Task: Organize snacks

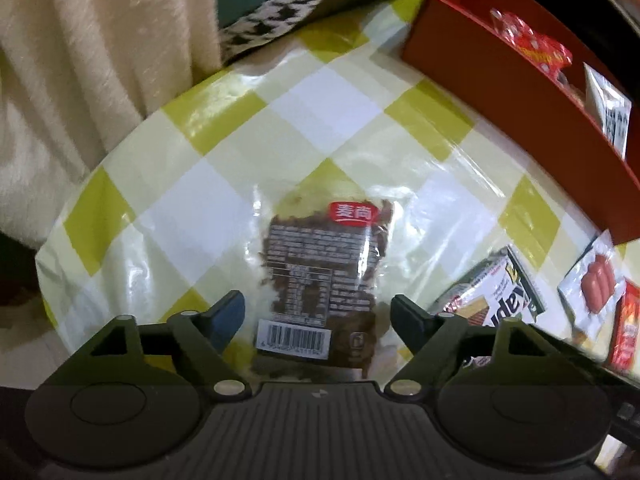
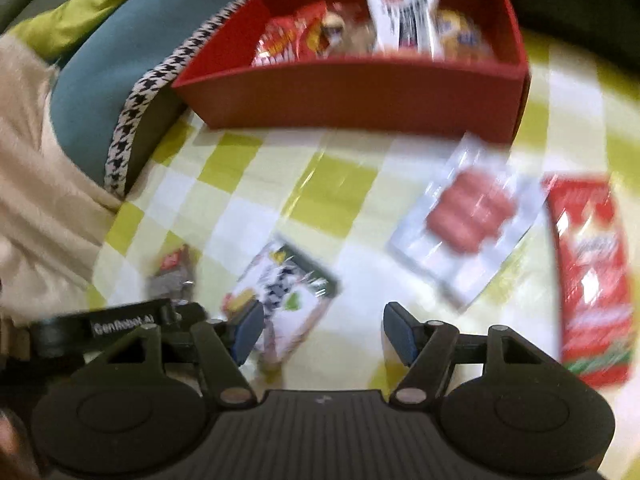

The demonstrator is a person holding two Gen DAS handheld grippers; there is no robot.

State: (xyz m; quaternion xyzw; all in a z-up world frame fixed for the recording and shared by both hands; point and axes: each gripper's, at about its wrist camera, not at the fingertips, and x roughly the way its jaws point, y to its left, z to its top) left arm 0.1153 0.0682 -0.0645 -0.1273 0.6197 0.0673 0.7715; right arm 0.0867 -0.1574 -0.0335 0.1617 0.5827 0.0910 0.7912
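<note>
Left two-finger gripper (image 1: 316, 316): jaws spread wide, nothing clamped; a clear plastic packet of dark brown snack (image 1: 320, 276) is seen lying flat between and just beyond the fingertips, near the table's left edge. Open cloth is left around it toward the far edge. A red tag with two white Chinese characters and a barcode are noted on it; the fine print is not legible.

Right two-finger gripper (image 2: 323, 330): jaws also spread, nothing held, above bare yellow-green and white checked tablecloth (image 2: 288, 184). "GenRobot.AI" is read on the left gripper's body at the lower left.

A red open-topped cardboard box (image 2: 360, 92) is placed at the far edge, already holding several packets. Only the right view shows its whole interior; the left view shows one long wall.

On the cloth: a black-and-white wafer packet (image 2: 284, 300), a clear sausage pack (image 2: 468, 216), a red foil bag (image 2: 592, 276) near the right edge. Much is blurred.

A beige fabric (image 1: 72, 80) borders the left edge.
</note>
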